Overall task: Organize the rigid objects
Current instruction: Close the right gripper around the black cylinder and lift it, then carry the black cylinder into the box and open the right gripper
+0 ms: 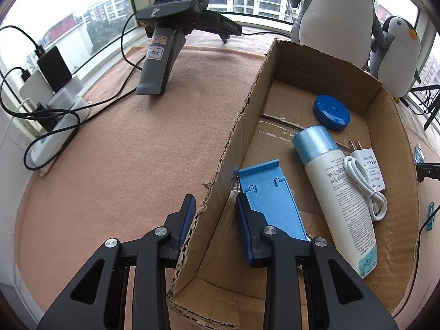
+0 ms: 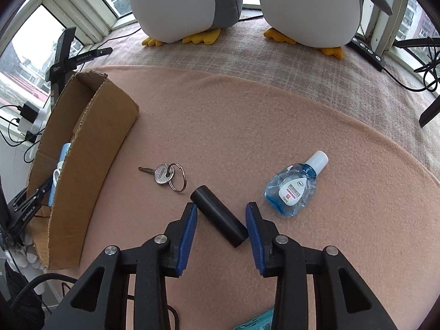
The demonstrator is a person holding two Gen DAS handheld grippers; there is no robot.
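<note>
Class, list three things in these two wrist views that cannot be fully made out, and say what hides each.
1. Blue stand, left wrist: near end behind a finger.
2. Teal object, right wrist: cut by bottom edge.
3. Bottle print, left wrist: too small.

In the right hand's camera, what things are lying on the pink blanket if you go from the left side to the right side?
Cardboard box → key on its ring → black cylinder, lying between the open right gripper's fingers → small blue bottle with a white cap.
</note>
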